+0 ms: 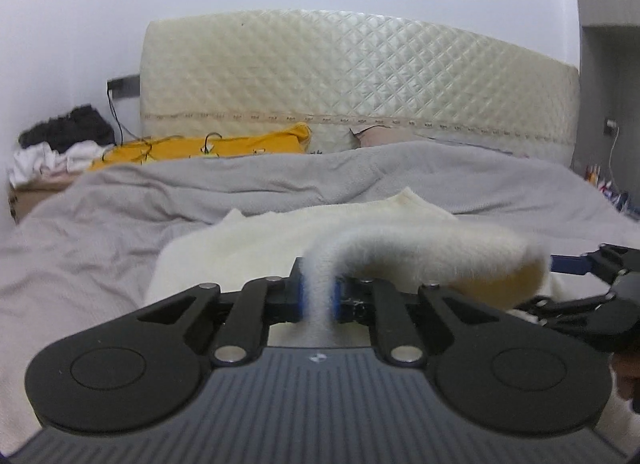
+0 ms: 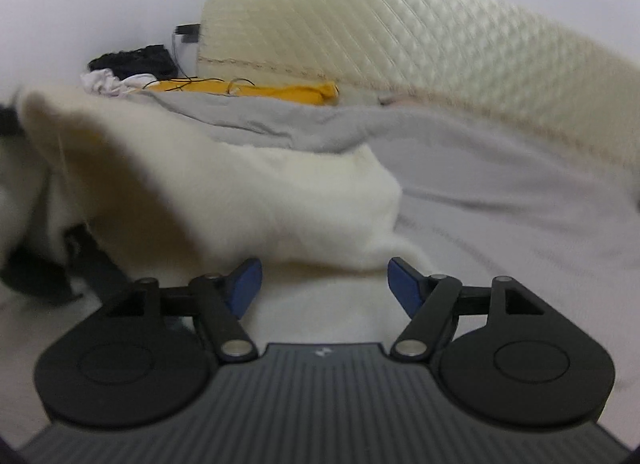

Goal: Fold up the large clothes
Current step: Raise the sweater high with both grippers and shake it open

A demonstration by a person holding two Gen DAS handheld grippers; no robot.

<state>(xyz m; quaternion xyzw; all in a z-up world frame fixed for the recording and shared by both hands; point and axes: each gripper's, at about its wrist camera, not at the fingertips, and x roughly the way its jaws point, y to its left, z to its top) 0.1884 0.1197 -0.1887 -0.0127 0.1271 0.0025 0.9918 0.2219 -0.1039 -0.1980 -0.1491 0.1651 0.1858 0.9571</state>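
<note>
A fuzzy cream sweater (image 1: 256, 248) lies on the grey bedspread (image 1: 100, 224). My left gripper (image 1: 320, 296) is shut on a raised fold of the sweater, which arches up and off to the right between the blue pads. In the right wrist view the same cream sweater (image 2: 280, 200) fills the middle, one part lifted at the left. My right gripper (image 2: 324, 280) stands open just above the fabric, blue pads wide apart with nothing pinched. The right gripper also shows at the right edge of the left wrist view (image 1: 592, 268).
A quilted cream headboard (image 1: 360, 76) stands behind the bed. A yellow cloth (image 1: 208, 148) with hangers lies at the far side. Black and white clothes (image 1: 60, 140) are piled at the far left. A cable hangs on the right wall (image 1: 612, 144).
</note>
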